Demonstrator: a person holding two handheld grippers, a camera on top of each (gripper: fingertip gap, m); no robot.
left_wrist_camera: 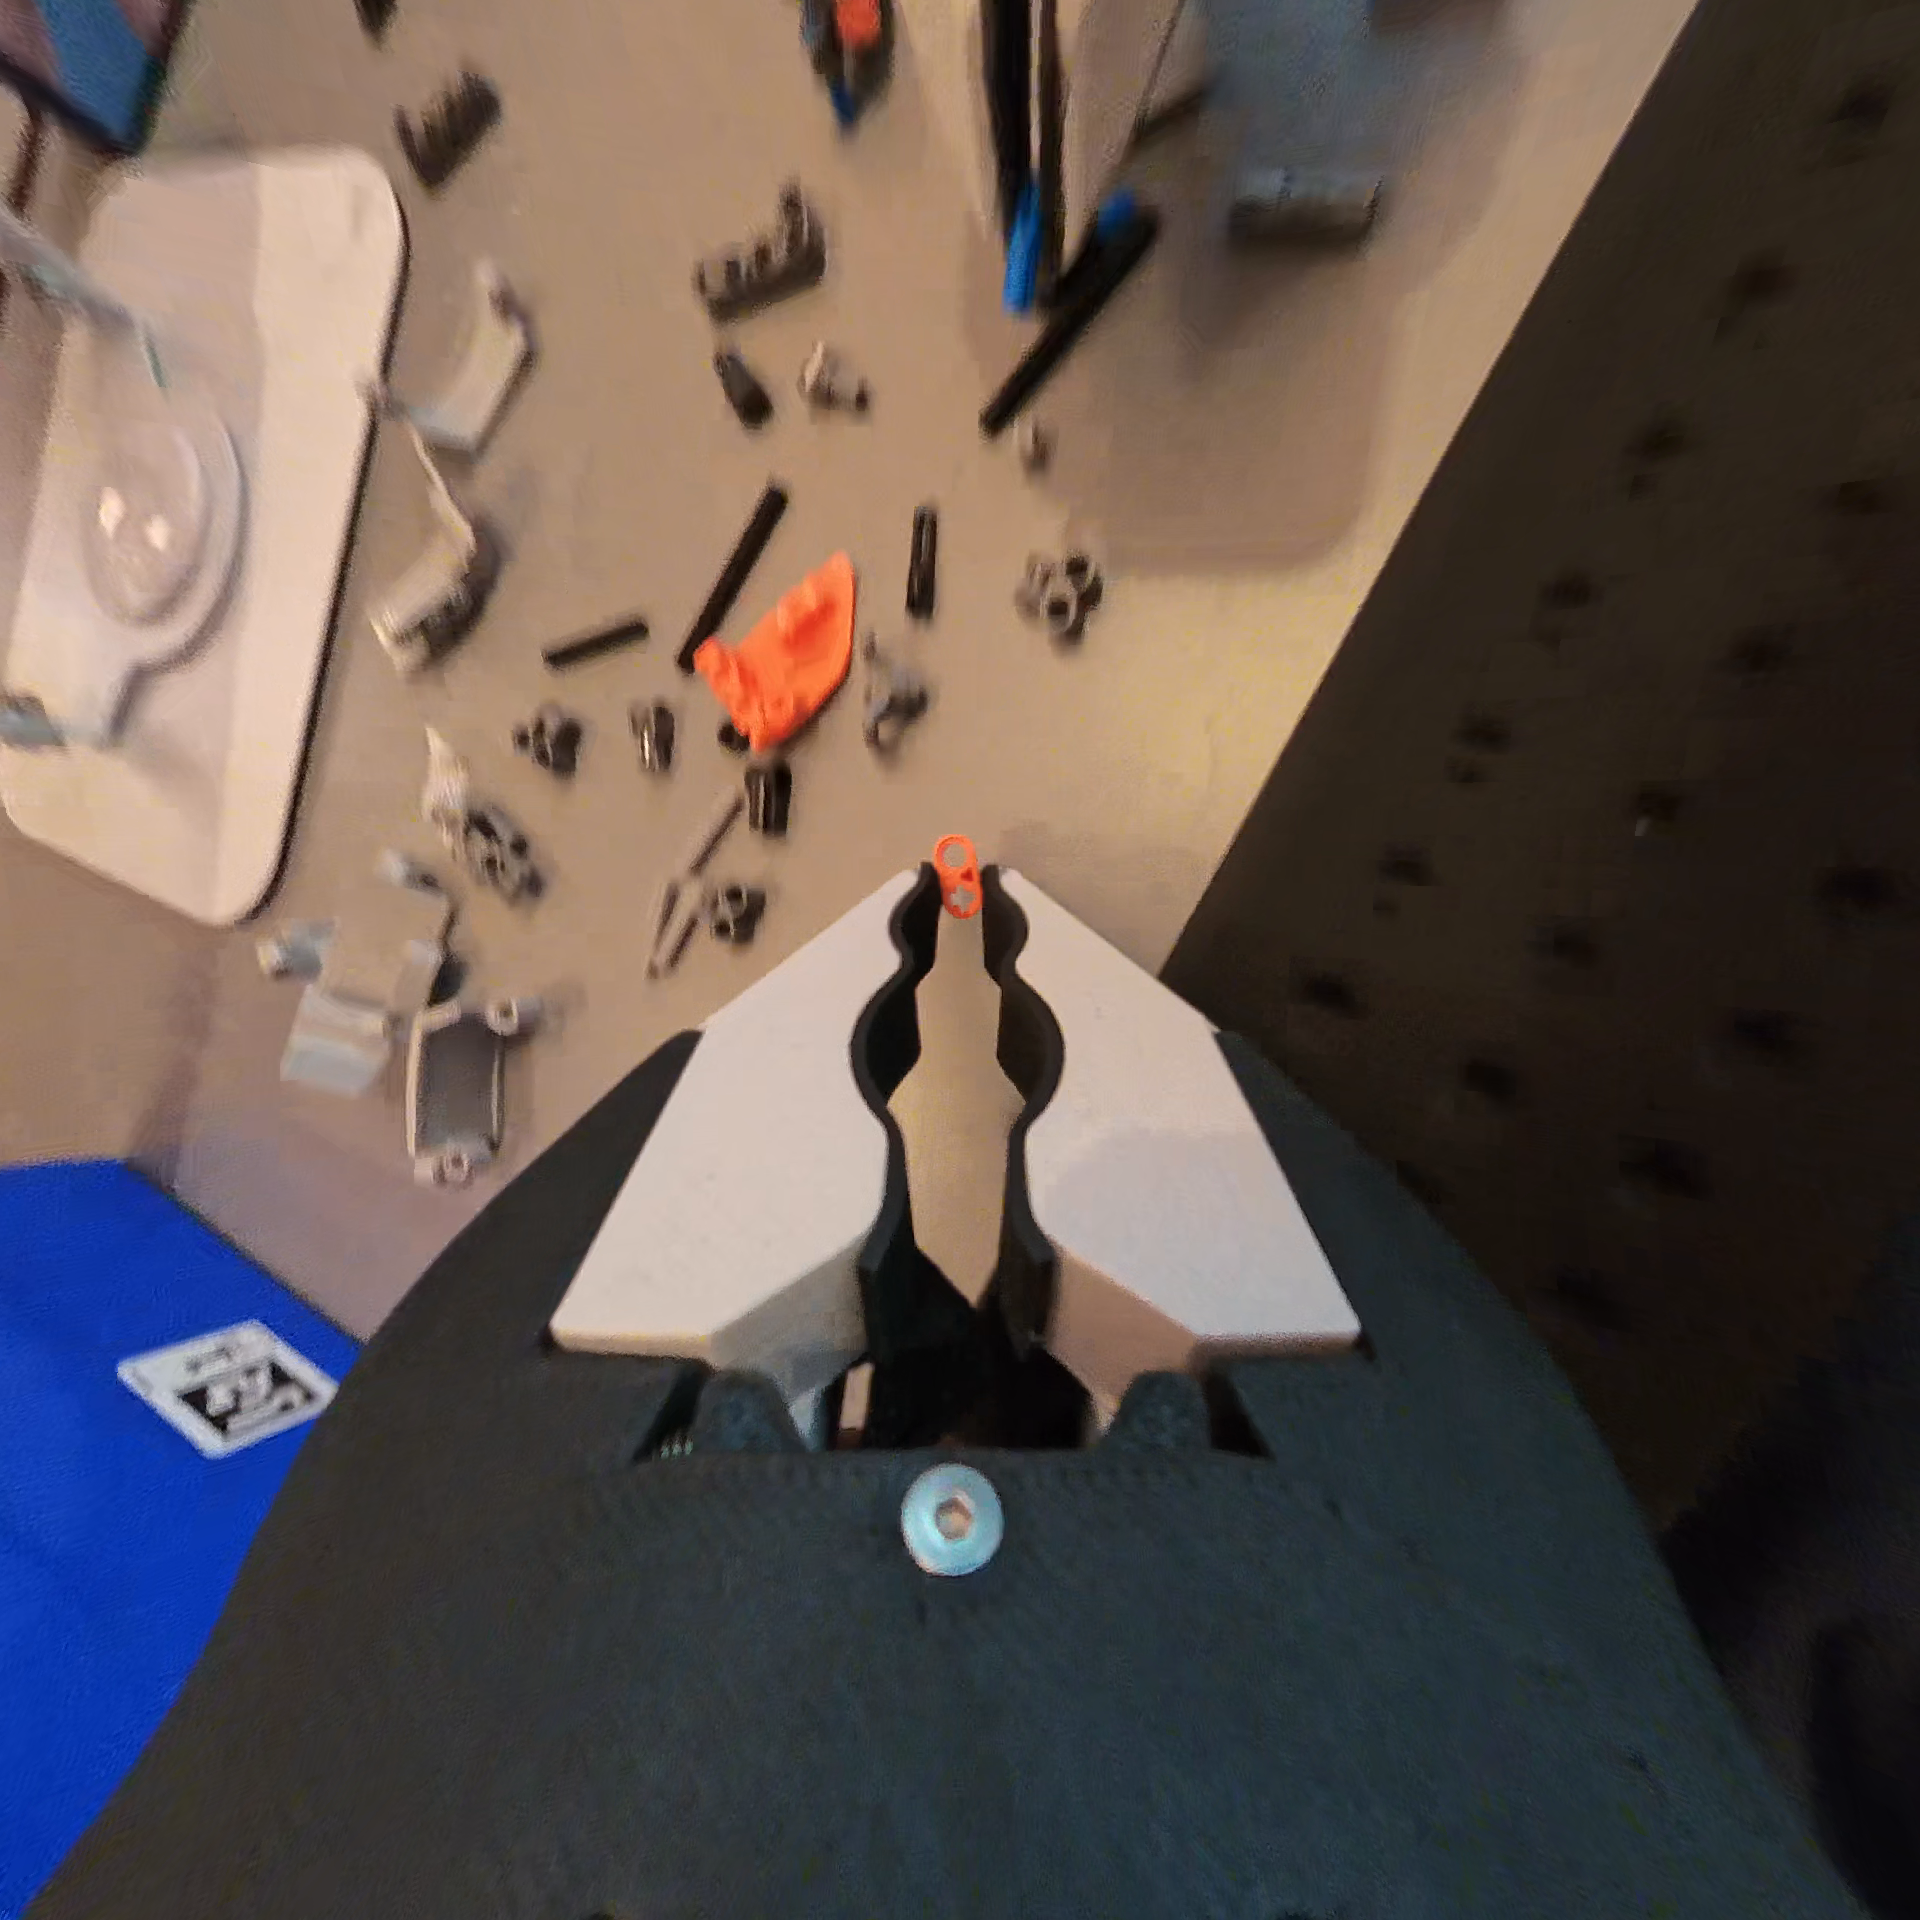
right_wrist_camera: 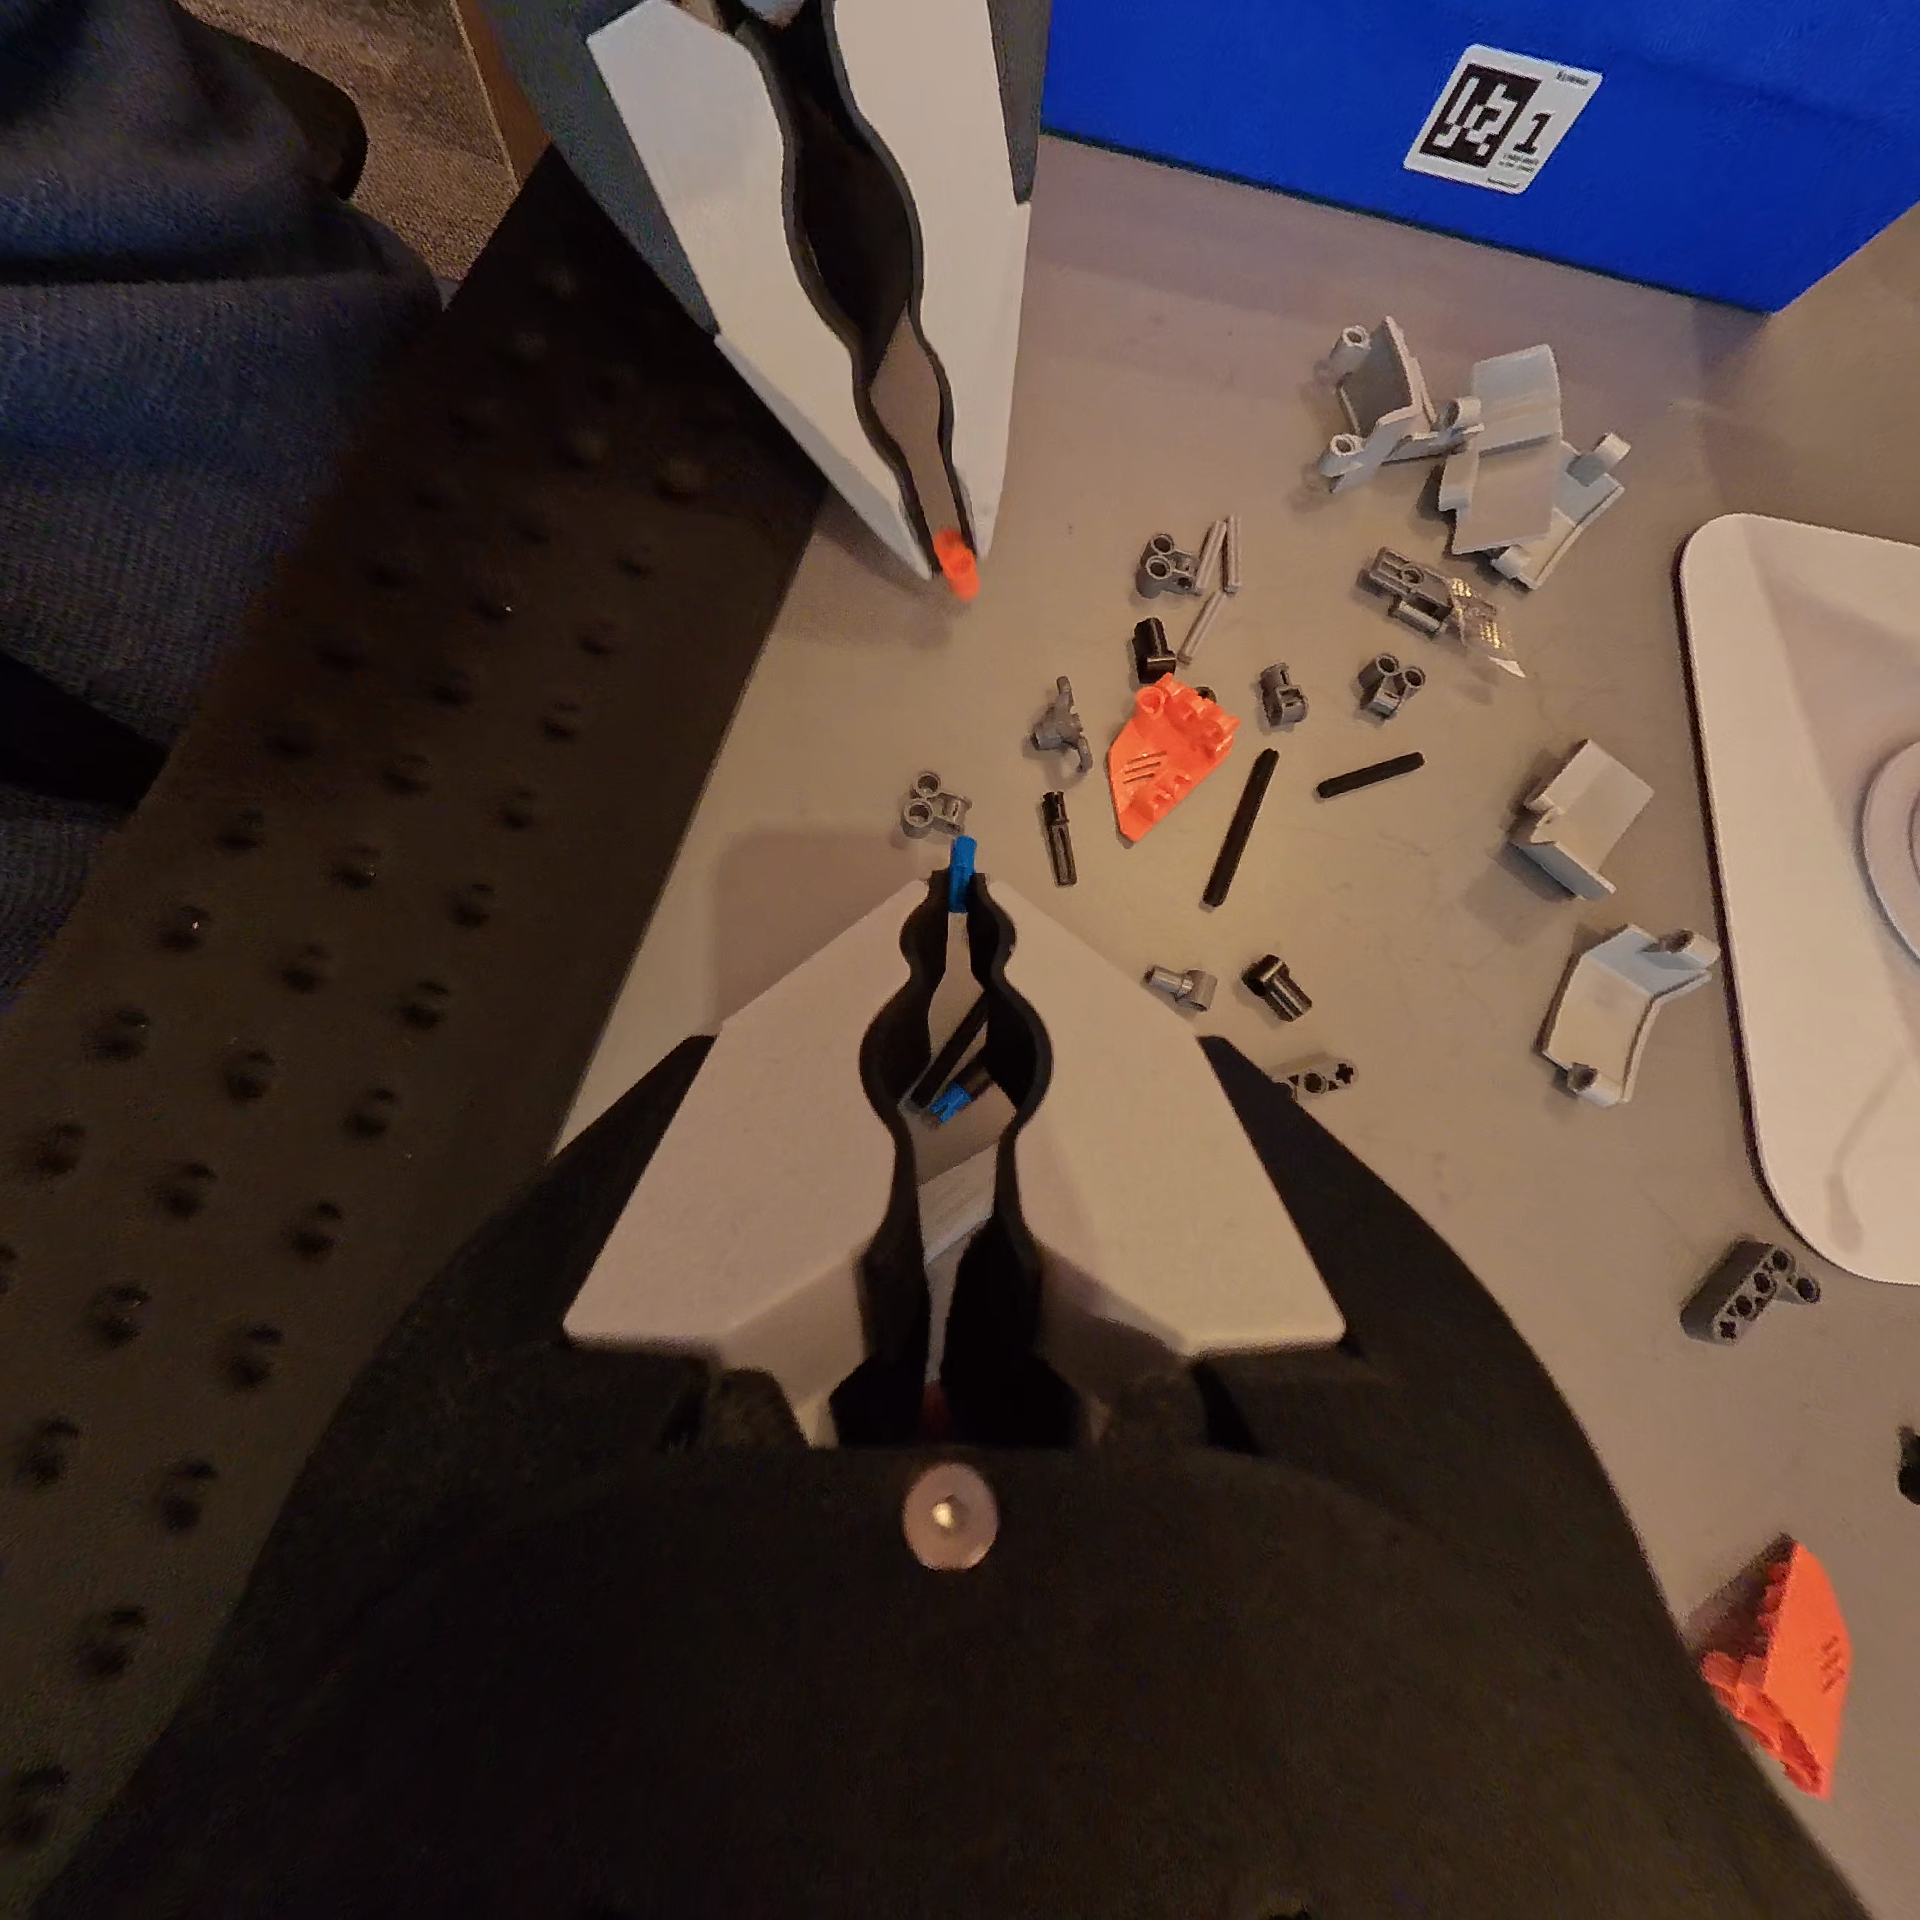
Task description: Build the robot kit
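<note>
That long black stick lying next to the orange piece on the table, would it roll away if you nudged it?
Probably. The long black stick looks thin, straight and rigid, lying flat on the smooth table, so a sideways nudge could roll it. It likely weighs little. The orange piece beside it might stop it.

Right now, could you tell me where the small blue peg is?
The small blue peg is pinched at the tips of the right gripper, above the table's left edge, just beyond a grey connector.
</note>
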